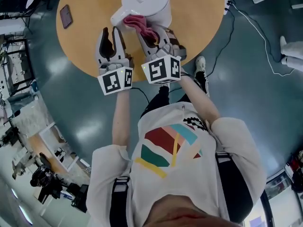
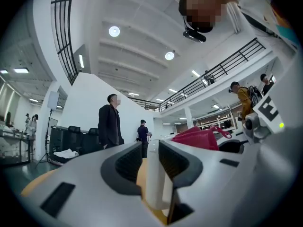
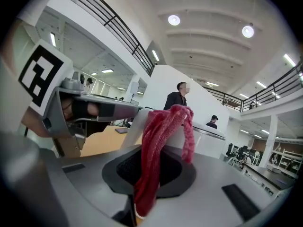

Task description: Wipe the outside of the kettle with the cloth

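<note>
A white kettle [image 1: 147, 1] stands at the far side of a round wooden table [image 1: 90, 41]. Its handle [image 1: 118, 18] points toward me. My left gripper [image 1: 111, 34] is shut on that handle, which shows as a white bar [image 2: 154, 183] between the dark pads in the left gripper view. My right gripper [image 1: 154, 34] is shut on a red cloth [image 1: 144, 27] and holds it against the kettle's near side, just right of the handle. In the right gripper view the cloth [image 3: 158, 155] hangs up out of the jaws in front of the kettle body [image 3: 208, 141].
A dark phone [image 1: 66, 16] lies on the table's left part. The table's near edge runs just under both grippers. A white cable [image 1: 255, 30] trails over the floor at the right. Several people stand in the hall behind.
</note>
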Available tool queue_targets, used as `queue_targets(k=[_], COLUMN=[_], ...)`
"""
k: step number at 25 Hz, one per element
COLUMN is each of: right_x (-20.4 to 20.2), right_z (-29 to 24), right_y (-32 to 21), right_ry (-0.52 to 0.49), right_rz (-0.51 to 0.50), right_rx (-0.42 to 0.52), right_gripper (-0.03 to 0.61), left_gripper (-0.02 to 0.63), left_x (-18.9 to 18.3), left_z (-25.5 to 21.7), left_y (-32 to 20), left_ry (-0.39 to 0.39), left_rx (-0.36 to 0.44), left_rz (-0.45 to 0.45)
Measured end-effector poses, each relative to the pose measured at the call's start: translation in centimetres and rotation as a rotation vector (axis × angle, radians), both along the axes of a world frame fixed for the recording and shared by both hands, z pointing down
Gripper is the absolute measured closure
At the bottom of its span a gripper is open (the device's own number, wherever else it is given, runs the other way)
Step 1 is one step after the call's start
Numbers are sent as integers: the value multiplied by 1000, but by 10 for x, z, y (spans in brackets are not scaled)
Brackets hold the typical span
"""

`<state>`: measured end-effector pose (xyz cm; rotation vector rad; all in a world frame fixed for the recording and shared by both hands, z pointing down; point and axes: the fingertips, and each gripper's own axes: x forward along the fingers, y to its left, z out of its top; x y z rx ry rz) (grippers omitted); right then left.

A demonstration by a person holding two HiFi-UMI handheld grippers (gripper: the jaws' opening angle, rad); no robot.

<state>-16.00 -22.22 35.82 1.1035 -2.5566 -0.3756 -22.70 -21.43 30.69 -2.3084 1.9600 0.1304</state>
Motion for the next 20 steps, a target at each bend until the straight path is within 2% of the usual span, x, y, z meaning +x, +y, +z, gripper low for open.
queue_targets(k=[5, 8, 11, 15, 20], right_x=[35, 65, 95, 117, 133], right_z=[3, 1, 5, 19, 27], right_y=[-17, -20, -26, -46, -68], right_ry=[-33, -86, -136, -126, -146], right_rz=[-31, -44, -33, -8, -71], right_rx=[6, -20, -39, -25, -17], right_gripper=[540, 540, 540, 540, 540], left_gripper=[476, 476, 476, 476, 476], left_x=[16, 28, 30, 20, 27], left_z=[4, 4, 10, 19, 25], left_y=[-23, -28, -32, -31, -37], left_ry=[-9, -41, -34, -37, -26], left_rx=[3, -1, 1, 7, -21], left_rz=[-57, -75, -89, -118, -107])
